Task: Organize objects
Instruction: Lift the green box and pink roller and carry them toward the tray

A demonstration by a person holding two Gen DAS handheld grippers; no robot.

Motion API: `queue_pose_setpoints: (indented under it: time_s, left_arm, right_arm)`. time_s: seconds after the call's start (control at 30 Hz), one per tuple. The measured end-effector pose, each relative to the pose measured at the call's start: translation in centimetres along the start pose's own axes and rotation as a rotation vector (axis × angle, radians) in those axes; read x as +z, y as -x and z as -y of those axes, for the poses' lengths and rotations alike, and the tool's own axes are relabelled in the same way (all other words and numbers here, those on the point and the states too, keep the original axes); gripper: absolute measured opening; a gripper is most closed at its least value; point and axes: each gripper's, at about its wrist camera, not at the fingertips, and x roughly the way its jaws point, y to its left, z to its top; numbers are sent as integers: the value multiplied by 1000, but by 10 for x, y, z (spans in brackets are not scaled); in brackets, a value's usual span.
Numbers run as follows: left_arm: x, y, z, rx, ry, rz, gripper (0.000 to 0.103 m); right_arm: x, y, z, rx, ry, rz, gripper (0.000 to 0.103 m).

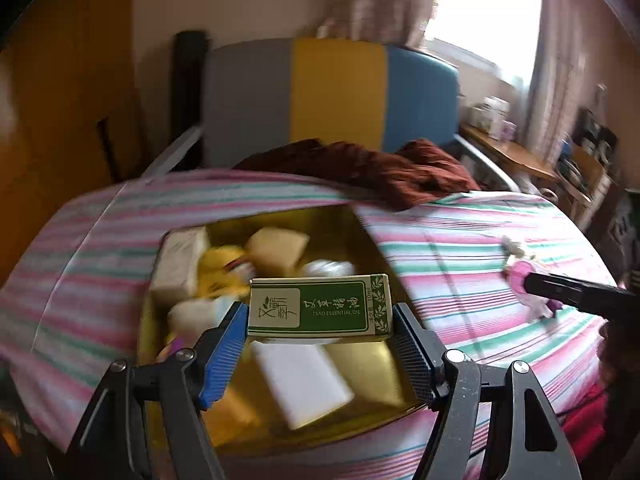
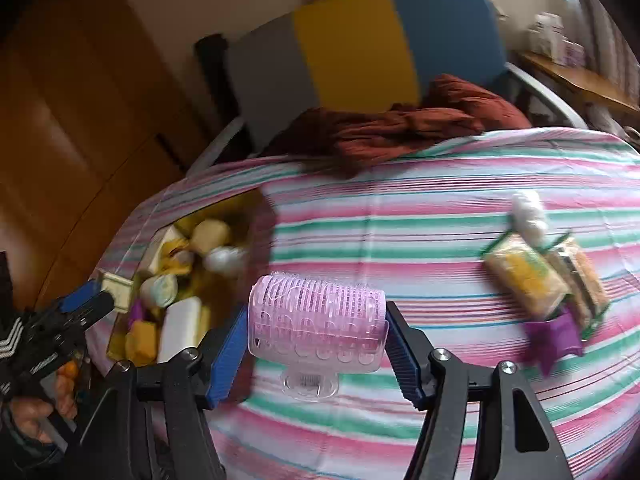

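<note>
My left gripper [image 1: 320, 332] is shut on a green and cream essential oil box [image 1: 320, 307], held above an open gold tin [image 1: 352, 224] that holds soaps, small jars and a white block [image 1: 300, 384]. My right gripper [image 2: 316, 340] is shut on a pink hair roller with a clear clip [image 2: 316, 328], held over the striped bedspread [image 2: 400, 240]. The tin also shows in the right wrist view [image 2: 248, 208], at left, with the left gripper [image 2: 108, 292] and its box over the tin's near end. The right gripper's tip and the roller [image 1: 520, 276] show at right in the left wrist view.
On the bedspread to the right lie wrapped snack packs [image 2: 528, 276], a purple packet [image 2: 556, 336] and a white cotton piece [image 2: 528, 212]. A rust-brown cloth [image 2: 400, 128] is heaped by the grey, yellow and blue headboard [image 2: 352, 48]. A wooden wardrobe [image 2: 72, 120] stands left, shelves at right.
</note>
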Motion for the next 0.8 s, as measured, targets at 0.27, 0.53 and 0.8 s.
queue_pose_setpoints:
  time_s: [0.27,0.53,0.8]
  left_arm:
    - [-36,16,-77,81,158,-13,72]
    - [-48,9,-90,53,194,-31,72]
    - [-47,-2,-80,10,178,-50,72]
  right_arm:
    - [-10,-33,-65,83,101,-77,66]
    - [-8,-49,-103,81,168,-107,66]
    - [30,-72,-126,47,206,-81,66]
